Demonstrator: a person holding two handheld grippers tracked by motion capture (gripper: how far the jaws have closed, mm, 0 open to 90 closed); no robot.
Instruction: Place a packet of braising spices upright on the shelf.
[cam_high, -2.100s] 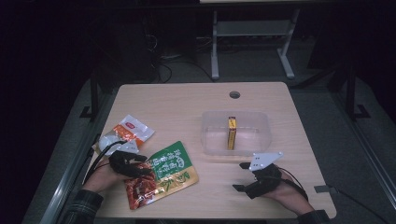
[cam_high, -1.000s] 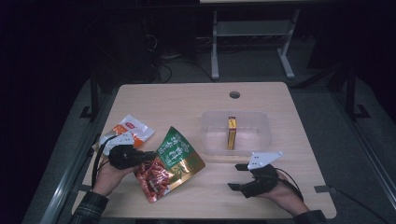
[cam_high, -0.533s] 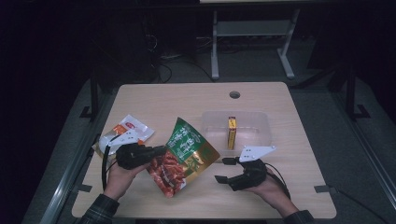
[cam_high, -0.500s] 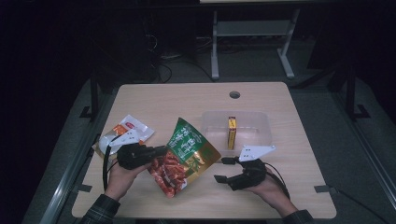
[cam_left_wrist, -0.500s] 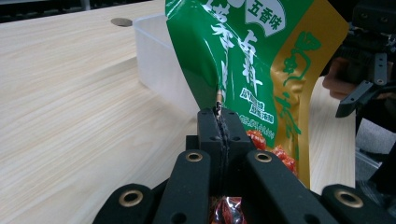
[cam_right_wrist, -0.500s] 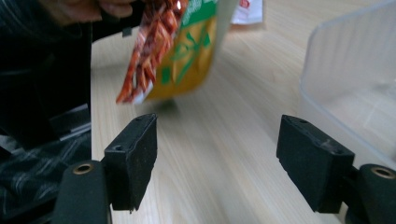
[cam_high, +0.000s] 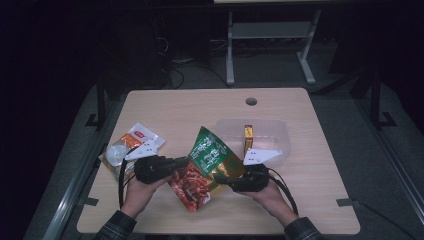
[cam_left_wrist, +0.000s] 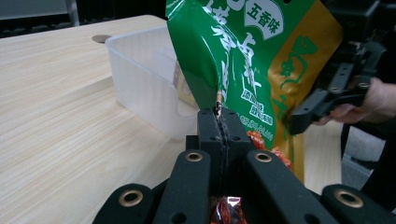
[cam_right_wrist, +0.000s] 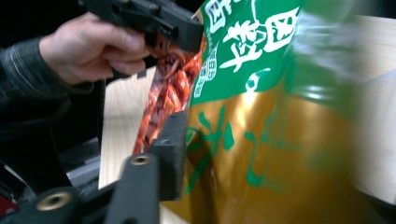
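Observation:
A green, gold and red snack bag (cam_high: 210, 167) hangs tilted above the table's front middle. My left gripper (cam_high: 182, 162) is shut on the bag's left edge; in the left gripper view its jaws (cam_left_wrist: 219, 112) pinch the foil (cam_left_wrist: 243, 56) tight. My right gripper (cam_high: 220, 178) has come up to the bag's gold right edge. Its jaws have just been closing and stand a little apart, with the bag (cam_right_wrist: 261, 140) between them. One black fingertip (cam_right_wrist: 175, 135) lies beside the foil and the other is hidden behind it. The right gripper (cam_left_wrist: 322, 93) also shows past the bag in the left gripper view.
A clear plastic bin (cam_high: 277, 131) stands just behind the bag, with a yellow box (cam_high: 248, 136) upright inside. Orange-and-white snack packets (cam_high: 132, 142) lie at the left edge. A round cable hole (cam_high: 251, 101) sits at the table's far side.
The left gripper lifted the bag off the table, tipped it up and carried it rightwards. The right gripper moved left up to the bag's right edge.

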